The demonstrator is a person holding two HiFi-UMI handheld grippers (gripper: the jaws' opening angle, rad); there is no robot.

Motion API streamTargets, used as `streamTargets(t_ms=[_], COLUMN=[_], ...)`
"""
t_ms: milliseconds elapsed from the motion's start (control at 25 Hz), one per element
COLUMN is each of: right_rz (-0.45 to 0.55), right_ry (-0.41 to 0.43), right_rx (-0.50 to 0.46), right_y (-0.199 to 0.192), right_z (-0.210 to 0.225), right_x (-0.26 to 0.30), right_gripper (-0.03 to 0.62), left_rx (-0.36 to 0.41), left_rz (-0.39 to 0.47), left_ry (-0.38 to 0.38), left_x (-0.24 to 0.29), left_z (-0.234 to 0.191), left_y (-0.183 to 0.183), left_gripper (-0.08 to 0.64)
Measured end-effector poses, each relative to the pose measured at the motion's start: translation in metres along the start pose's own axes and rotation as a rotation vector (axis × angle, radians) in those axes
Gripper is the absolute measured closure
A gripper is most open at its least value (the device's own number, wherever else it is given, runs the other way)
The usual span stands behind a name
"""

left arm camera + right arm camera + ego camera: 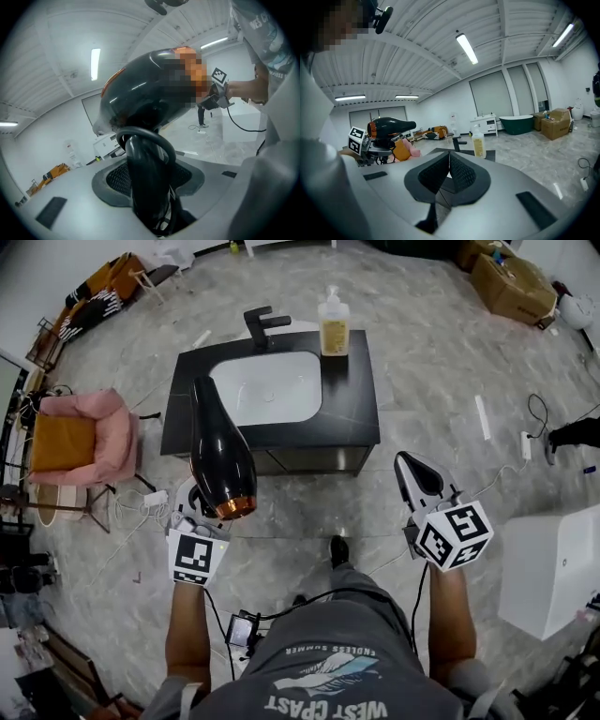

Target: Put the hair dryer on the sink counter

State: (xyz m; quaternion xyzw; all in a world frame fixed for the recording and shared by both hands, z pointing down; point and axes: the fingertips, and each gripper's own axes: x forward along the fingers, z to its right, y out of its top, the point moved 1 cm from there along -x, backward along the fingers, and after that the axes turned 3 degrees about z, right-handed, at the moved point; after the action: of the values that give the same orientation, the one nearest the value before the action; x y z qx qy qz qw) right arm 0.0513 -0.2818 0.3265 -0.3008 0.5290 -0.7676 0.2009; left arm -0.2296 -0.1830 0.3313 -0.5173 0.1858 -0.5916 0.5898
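A black hair dryer [220, 451] with a copper ring at its rear stands upright over the floor, just in front of the sink counter [356, 418]. My left gripper [200, 518] is shut on its handle [145, 183], and the dryer's body [150, 93] fills the left gripper view. The counter is black with a white basin [267, 388], a black faucet [262, 326] and a soap bottle [333, 324]. My right gripper [412, 476] is held to the right of the counter's front, shut and holding nothing; its pads [457, 174] meet. The dryer [391, 125] also shows at the left of the right gripper view.
A pink armchair [89, 442] stands left of the counter. Cardboard boxes [511, 287] lie at the far right and a white cabinet [553, 568] at the near right. Cables [534, 418] run over the grey floor. A dark bathtub [515, 124] stands by the far wall.
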Motion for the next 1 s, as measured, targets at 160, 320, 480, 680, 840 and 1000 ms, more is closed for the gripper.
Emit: streamTargets(t_ms=[160,320,480,680,840,1000], right_rz=[-0.014,-0.023,-0.028,-0.041,-0.044,-0.057], right_ry=[-0.039,-0.078,-0.109,-0.141,-0.164,-0.177], right_rx=[0.038,0.069,0.103,0.141,0.179,0.199], right_y=[-0.010,-0.023,-0.036,-0.059,-0.073,-0.083], right_z=[0.025,0.048,0.067,0.087,0.102,0.113], right_x=[-0.004,-0.008,-0.008,-0.005,-0.004,-0.003], right_gripper=[0.565,0.565,0.565,0.565,0.565,0.565], left_rx=[0.033,0.061,0.096,0.125,0.134,0.153], left_rz=[-0.029,-0.054,-0.101,-0.157,-0.188,-0.226], left_ry=[-0.048,-0.102,-0.145,-0.180,-0.193,-0.211], left_x=[0.041,0.082,0.122,0.162,0.191,0.217], left_z=[0.009,0.024,0.036,0.046,0.052,0.060], left_y=[-0.002,-0.009,-0.024,-0.046,-0.059,-0.076], left_gripper=[0.347,0.347,0.347,0.348,0.348,0.348])
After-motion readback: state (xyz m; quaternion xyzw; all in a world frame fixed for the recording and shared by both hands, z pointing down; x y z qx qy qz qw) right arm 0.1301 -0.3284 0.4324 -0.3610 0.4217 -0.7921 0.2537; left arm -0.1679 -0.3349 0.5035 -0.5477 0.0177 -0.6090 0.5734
